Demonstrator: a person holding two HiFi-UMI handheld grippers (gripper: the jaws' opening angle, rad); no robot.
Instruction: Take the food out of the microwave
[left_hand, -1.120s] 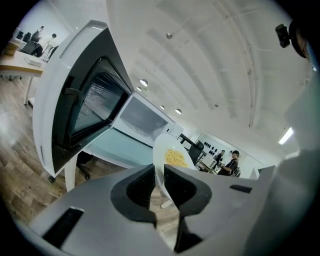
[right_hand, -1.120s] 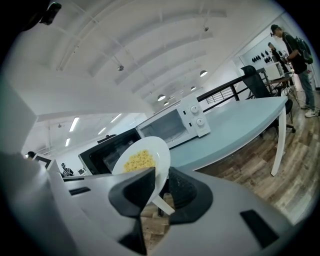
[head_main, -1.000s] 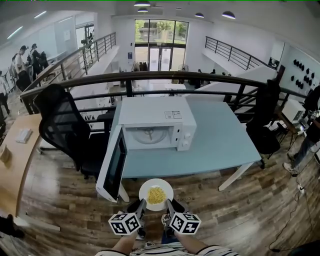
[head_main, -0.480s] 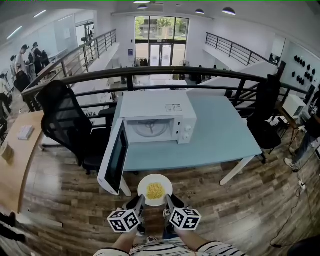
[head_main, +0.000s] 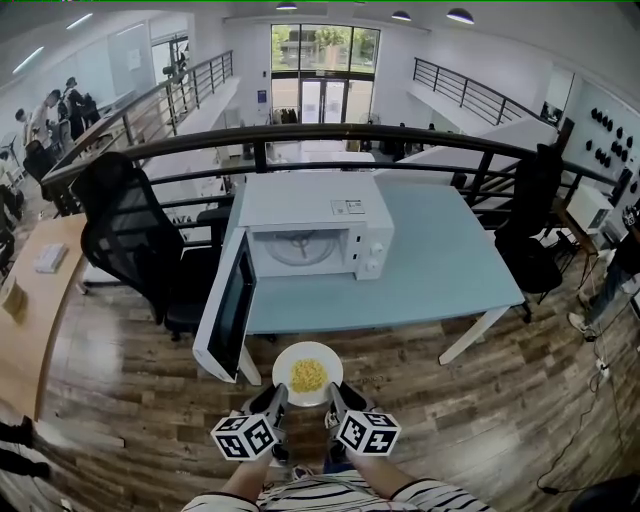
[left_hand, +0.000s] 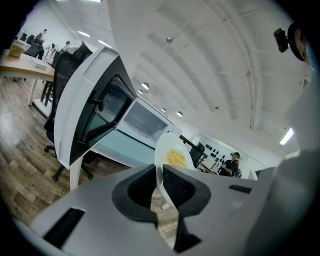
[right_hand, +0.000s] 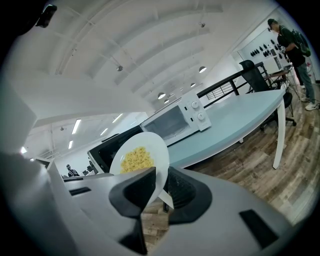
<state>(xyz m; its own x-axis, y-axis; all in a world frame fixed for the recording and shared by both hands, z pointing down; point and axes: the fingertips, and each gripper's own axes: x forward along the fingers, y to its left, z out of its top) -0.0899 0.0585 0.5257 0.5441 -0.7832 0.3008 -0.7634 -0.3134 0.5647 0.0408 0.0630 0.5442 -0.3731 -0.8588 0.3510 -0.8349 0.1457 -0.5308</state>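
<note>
You hold the white plate (head_main: 308, 373) in the air, clear of the tabletop (head_main: 440, 262), before the open microwave (head_main: 312, 236). Left claw (head_main: 275, 397) and right claw (head_main: 336, 393) each pinch its near rim. It looks stiff, smooth and likely breakable. The loose yellow food (head_main: 307, 376) heaped mid-plate would probably slide if tilted.

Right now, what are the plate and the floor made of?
The plate looks like glazed ceramic, maybe melamine: smooth, plain white, faintly glossy. The floor looks like wood or wood-look planks: brown grain, board seams, slight sheen.
</note>
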